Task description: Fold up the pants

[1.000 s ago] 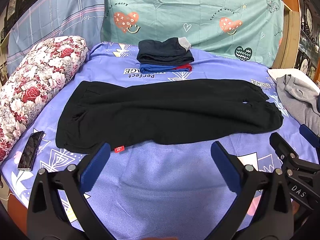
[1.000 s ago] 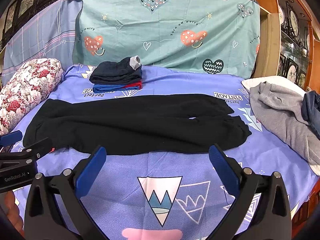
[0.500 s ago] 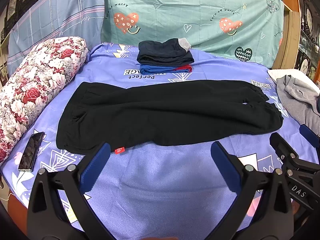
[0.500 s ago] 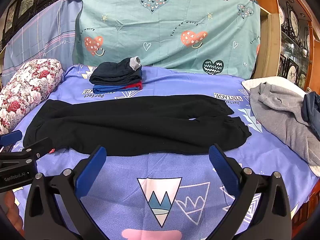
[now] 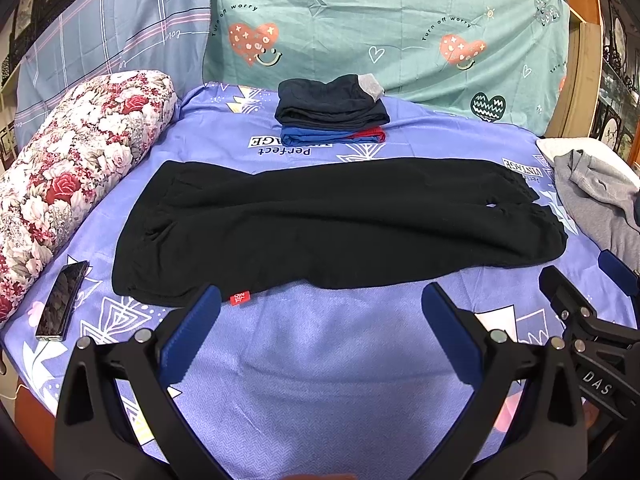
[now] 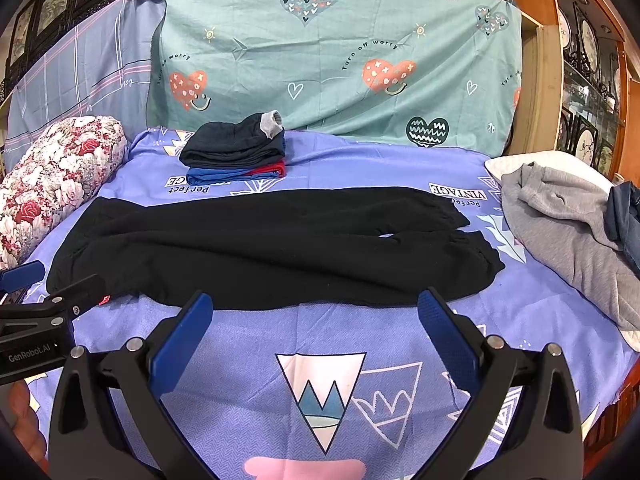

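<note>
1. the black pants (image 5: 336, 224) are laid out flat across the purple bedsheet (image 5: 320, 360), waist end toward the floral bolster (image 5: 68, 168), cuffs toward the grey garment (image 6: 560, 220) on the other side
2. looks to me like the first fold is already in: one leg sits on top of the other, both cuffs stacked together
3. left gripper (image 5: 320, 320) hangs over bare sheet near the waist corner with the little red tag (image 5: 239, 298), fingers spread wide, nothing in them
4. right gripper (image 6: 316, 328) is the same deal, spread wide and empty, just short of the near hem
5. still left, I'd say: folding lengthwise into a compact bundle, then probably joining the folded stack (image 5: 332, 108) at the back of the bed
6. there's a phone (image 5: 62, 300) by the bolster, well clear of the pants
</note>
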